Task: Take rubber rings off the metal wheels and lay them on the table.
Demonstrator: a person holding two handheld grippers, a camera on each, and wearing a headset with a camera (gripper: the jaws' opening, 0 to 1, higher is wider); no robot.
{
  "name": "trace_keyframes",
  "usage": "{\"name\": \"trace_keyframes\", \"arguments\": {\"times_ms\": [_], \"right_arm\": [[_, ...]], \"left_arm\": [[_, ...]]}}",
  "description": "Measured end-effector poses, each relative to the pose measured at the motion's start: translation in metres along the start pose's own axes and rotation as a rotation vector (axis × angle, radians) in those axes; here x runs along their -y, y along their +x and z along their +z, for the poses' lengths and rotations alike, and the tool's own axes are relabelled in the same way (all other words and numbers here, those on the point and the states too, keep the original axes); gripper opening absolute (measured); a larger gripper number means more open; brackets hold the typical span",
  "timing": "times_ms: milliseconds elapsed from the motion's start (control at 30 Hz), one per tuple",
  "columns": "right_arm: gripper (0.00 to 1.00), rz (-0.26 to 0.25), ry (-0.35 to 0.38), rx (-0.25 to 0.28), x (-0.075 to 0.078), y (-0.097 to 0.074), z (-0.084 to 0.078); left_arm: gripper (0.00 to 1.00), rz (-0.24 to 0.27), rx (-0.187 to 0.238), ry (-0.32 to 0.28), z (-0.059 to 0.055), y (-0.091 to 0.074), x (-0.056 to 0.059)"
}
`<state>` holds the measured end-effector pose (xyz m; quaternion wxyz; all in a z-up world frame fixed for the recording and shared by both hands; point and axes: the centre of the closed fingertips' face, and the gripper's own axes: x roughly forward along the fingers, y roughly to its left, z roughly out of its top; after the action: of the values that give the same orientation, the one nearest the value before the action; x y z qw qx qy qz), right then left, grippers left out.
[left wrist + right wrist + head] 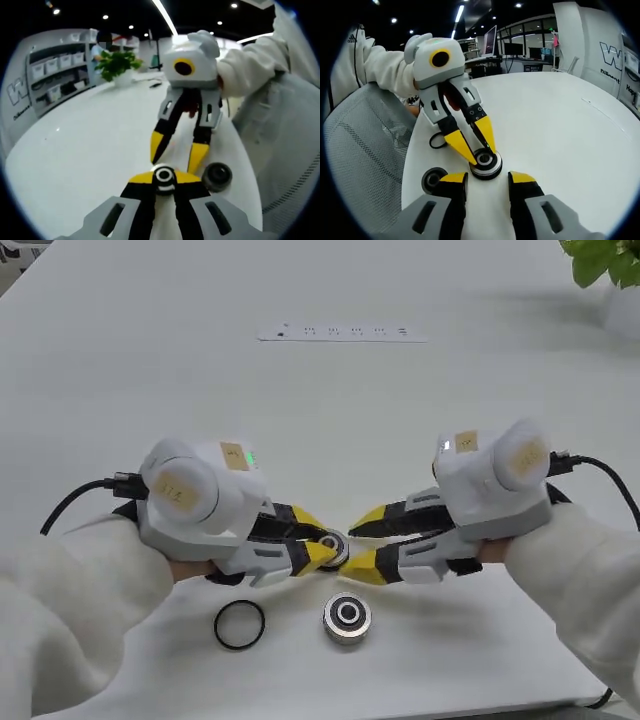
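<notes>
Your left gripper (318,546) has its claw pinched on one metal wheel (333,544). The wheel lies flat in the jaws with its hub facing up, close to the near edge of the desk (150,360). Your right gripper (362,542) faces it with the claw spread, tips just beside that wheel. A second wheel (347,617) lies flat nearer that edge, axle upright. One rubber ring (240,624) lies flat to its left, apart from it. That makes two wheels and one loose ring.
</notes>
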<state>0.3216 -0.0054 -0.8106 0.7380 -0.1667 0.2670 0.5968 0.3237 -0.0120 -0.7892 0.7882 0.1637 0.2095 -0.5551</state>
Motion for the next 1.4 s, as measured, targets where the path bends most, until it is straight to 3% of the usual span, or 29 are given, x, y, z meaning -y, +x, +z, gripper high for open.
{"name": "trace_keyframes", "arguments": {"times_ms": [167,333,767,1400], "right_arm": [[0.27,0.016,-0.013,0.006,-0.003,0.007,0.001],[0.21,0.008,-0.002,0.028,-0.001,0.0,0.004],[0.13,0.009,-0.021,-0.008,0.001,-0.005,-0.003],[0.02,-0.001,0.014,-0.043,0.004,-0.008,-0.006]], "left_arm": [[0.14,0.0,0.002,0.001,0.0,0.0,0.0],[0.14,0.001,0.005,-0.001,0.0,0.0,-0.001],[0.14,0.003,0.006,-0.004,0.0,0.001,0.0],[0.14,0.008,0.007,-0.006,-0.001,0.0,0.0]]}}
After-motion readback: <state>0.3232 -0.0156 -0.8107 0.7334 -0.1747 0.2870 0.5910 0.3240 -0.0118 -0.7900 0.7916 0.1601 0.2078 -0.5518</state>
